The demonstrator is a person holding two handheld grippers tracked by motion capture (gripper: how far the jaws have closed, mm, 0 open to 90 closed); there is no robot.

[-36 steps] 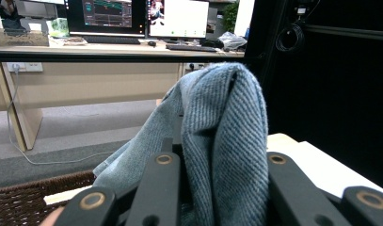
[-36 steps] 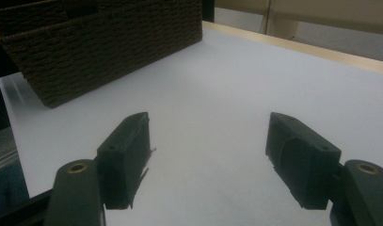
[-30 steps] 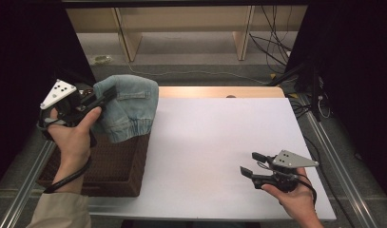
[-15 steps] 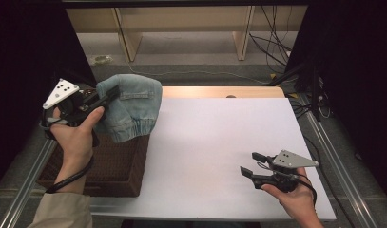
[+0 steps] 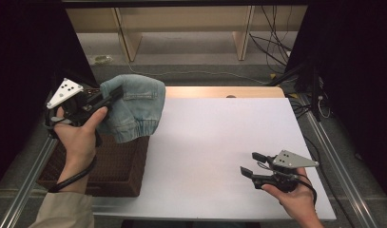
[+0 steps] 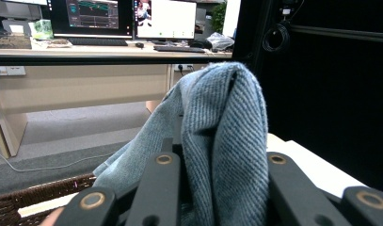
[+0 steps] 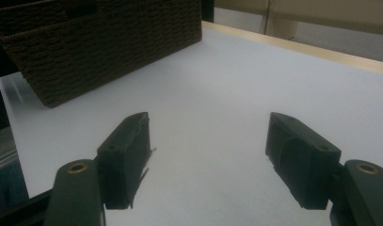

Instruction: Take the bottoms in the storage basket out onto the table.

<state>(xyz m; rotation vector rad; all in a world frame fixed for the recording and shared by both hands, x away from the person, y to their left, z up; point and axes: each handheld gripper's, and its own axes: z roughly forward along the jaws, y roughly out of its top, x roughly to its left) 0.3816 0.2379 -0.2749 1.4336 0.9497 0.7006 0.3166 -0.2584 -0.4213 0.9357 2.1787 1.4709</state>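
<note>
From the high view I have a white table top [image 5: 219,142] with a pale wooden edge along its far side, and a dark wicker basket [image 5: 112,168] sitting at the table's 9 o'clock corner. My left gripper [image 5: 116,93] is up over the basket with its jaws clamped on a light blue denim garment [image 5: 134,111], which hangs bunched above the basket's far rim. In the left gripper view the denim [image 6: 222,136] drapes up and over between the jaws, and a strip of the basket's woven rim [image 6: 34,197] shows at 8 o'clock.

My right gripper [image 5: 252,164] sits low at the table's 5 o'clock, jaws spread wide with nothing between them; its own view looks across bare white surface [image 7: 217,94] to the basket wall [image 7: 104,47] at 11 o'clock.

Beyond the table at 12 o'clock lies grey floor [image 5: 181,52], pale wooden desk legs [image 5: 127,35], and loose cables [image 5: 276,45] toward 1 o'clock. Monitors [image 6: 128,19] stand on a desk in the left gripper view.
</note>
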